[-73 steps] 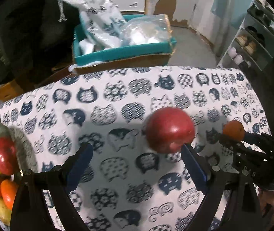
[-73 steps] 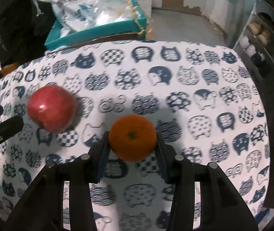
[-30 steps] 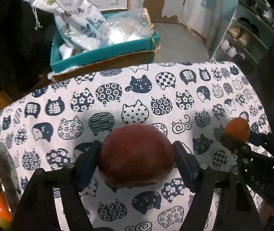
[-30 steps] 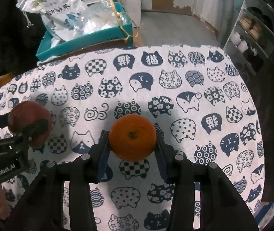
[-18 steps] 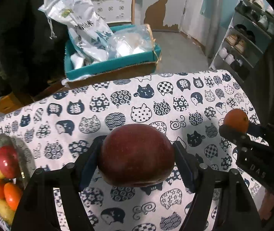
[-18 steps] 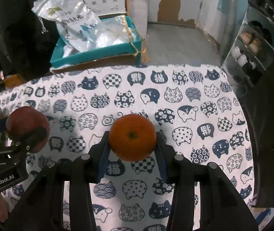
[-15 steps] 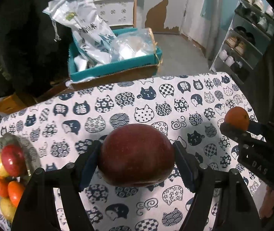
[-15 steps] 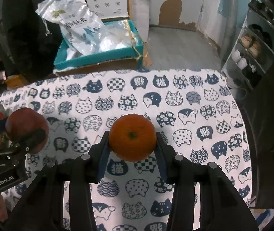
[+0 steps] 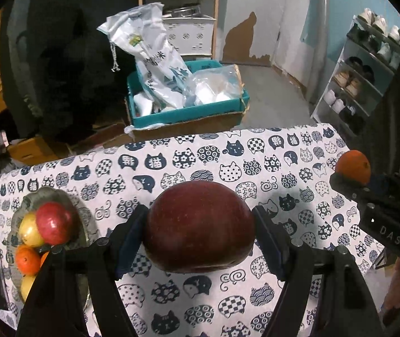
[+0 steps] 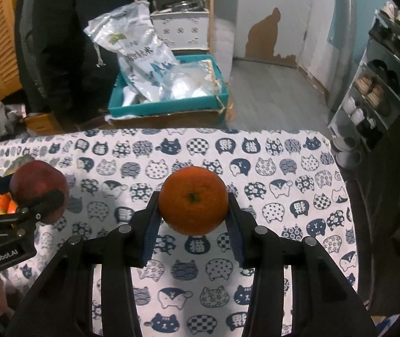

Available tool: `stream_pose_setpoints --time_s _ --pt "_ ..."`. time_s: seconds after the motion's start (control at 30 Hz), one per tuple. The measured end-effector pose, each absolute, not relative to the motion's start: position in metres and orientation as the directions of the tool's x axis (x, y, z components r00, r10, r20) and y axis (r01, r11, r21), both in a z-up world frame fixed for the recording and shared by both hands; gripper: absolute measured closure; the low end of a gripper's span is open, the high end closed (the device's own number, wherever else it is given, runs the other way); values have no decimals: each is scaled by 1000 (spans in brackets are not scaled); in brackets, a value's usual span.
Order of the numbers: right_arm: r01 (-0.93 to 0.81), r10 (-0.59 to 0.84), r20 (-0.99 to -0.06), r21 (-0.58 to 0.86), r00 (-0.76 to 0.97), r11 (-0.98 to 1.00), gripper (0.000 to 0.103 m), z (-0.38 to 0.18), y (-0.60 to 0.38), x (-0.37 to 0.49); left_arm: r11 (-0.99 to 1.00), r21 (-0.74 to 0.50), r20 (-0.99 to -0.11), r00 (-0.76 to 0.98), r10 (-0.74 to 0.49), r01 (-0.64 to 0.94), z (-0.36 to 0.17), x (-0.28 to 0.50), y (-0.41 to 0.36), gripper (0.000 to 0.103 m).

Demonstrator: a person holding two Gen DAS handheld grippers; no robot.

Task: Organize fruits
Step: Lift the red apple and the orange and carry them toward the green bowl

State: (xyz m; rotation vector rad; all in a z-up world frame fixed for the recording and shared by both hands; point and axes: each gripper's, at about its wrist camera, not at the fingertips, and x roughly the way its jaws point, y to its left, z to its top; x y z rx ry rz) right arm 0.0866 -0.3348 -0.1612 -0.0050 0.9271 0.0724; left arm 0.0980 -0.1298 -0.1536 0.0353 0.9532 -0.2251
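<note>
The left gripper (image 9: pixel 198 229) pinches one dark red apple (image 9: pixel 198 226) above the desk (image 9: pixel 228 157); the right gripper (image 10: pixel 192 206) clamps one orange (image 10: pixel 193 200). At the desk's left edge, a glass bowl (image 9: pixel 47 193) holds one red apple, two yellow fruits and two oranges that show. Beyond the desk's far edge stands one teal box (image 9: pixel 188 112) with two bags.

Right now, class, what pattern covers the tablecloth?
Navy cat faces on the white tablecloth; clearest in the right wrist view.

Dark red apple (image 9: pixel 198 226); orange mandarin (image 10: pixel 193 200); navy-white cat-print tablecloth (image 10: pixel 270 168).
</note>
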Motion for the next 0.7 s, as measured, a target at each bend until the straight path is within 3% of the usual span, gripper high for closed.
stream_pose_setpoints --time_s 0.7 --pt "-218 176 -745 43 643 975 60 -119 -254 86 995 -70 -777 621 -99 71 -124 75 -40 27"
